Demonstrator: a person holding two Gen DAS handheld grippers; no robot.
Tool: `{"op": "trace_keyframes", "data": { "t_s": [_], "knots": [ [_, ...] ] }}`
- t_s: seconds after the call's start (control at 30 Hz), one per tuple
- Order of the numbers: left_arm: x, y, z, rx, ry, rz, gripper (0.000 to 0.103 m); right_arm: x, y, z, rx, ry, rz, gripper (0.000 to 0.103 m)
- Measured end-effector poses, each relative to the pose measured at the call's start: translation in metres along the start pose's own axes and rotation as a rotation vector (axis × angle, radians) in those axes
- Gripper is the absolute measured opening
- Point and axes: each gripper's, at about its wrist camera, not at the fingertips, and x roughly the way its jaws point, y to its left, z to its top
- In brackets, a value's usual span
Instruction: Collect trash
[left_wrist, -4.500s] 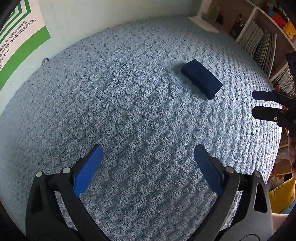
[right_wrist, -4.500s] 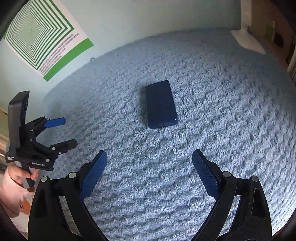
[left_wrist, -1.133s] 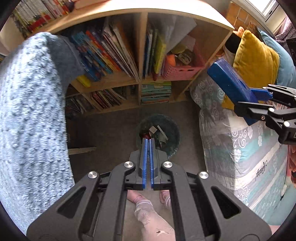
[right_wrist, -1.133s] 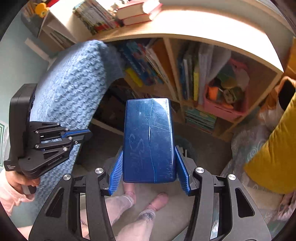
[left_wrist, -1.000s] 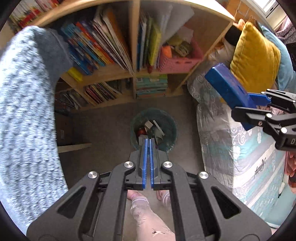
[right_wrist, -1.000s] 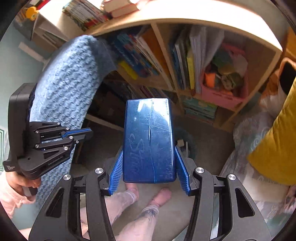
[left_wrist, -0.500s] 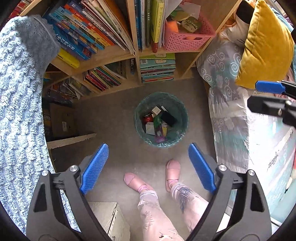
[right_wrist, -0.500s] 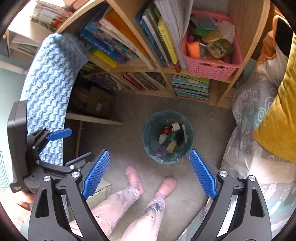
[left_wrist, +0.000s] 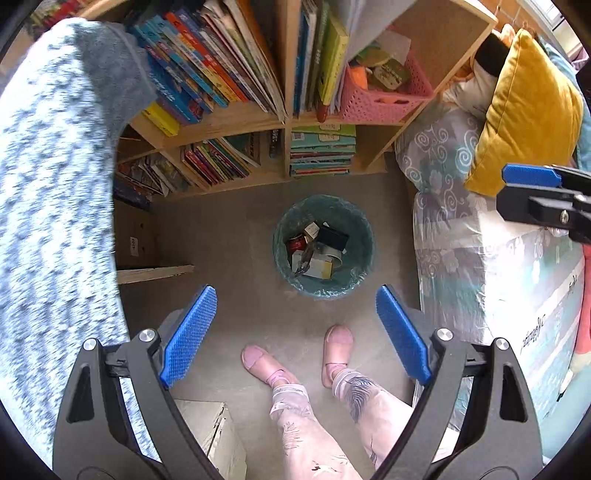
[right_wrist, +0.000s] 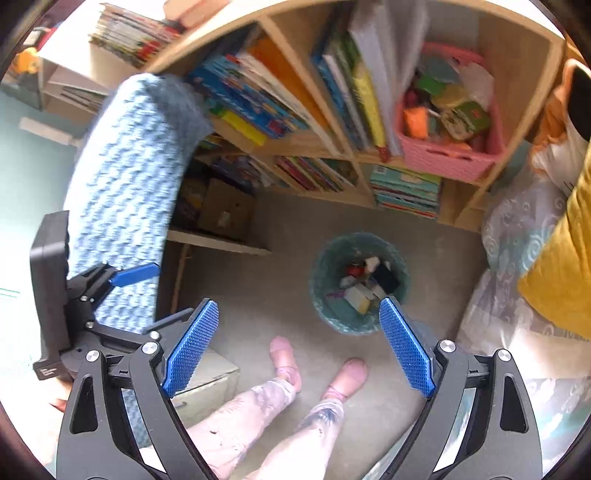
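A round teal trash bin (left_wrist: 356, 271) stands on the floor below, and it also shows in the right wrist view (right_wrist: 321, 284). It holds several pieces of trash, with a dark box (left_wrist: 332, 238) on top. My left gripper (left_wrist: 295, 332) is open and empty, high above the floor just short of the bin. My right gripper (right_wrist: 299, 343) is open and empty too, above the bin's near side. The right gripper shows at the right edge of the left wrist view (left_wrist: 535, 188); the left gripper shows at the left of the right wrist view (right_wrist: 140, 295).
A wooden bookshelf (left_wrist: 280, 122) with books and a pink basket (left_wrist: 384, 99) stands behind the bin. A blue knitted blanket (left_wrist: 51, 206) is on the left, a bed with a yellow cushion (left_wrist: 528, 110) on the right. The person's feet (left_wrist: 295, 354) stand on the floor near the bin.
My right gripper held the blue box over the bin a second ago, then opened and is empty now. My left gripper was shut and has opened. Both views have shifted slightly.
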Motion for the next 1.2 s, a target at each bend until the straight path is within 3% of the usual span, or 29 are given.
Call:
{"op": "trace_keyframes", "data": {
  "t_s": [0.23,0.47,0.73,0.97,1.2],
  "knots": [
    [-0.065,0.034,-0.023,-0.038,-0.098,0.045,0.086,-0.03,0.071,0.026,-0.161,-0.05,0.095,0.09],
    [-0.122,0.096,-0.064,-0.205,-0.168,0.099,0.086,-0.044,0.168,0.047,-0.363,-0.072,0.179,0.09],
    [-0.174,0.172,-0.137,-0.488,-0.267,0.14,0.086,-0.029,0.28,0.052,-0.582,-0.03,0.249,0.09],
    [-0.215,0.227,-0.222,-0.773,-0.35,0.234,0.092,-0.012,0.369,0.034,-0.761,0.027,0.312,0.091],
    [-0.237,0.258,-0.294,-0.969,-0.361,0.296,0.095,0.008,0.442,0.012,-0.91,0.095,0.37,0.092]
  ]
}}
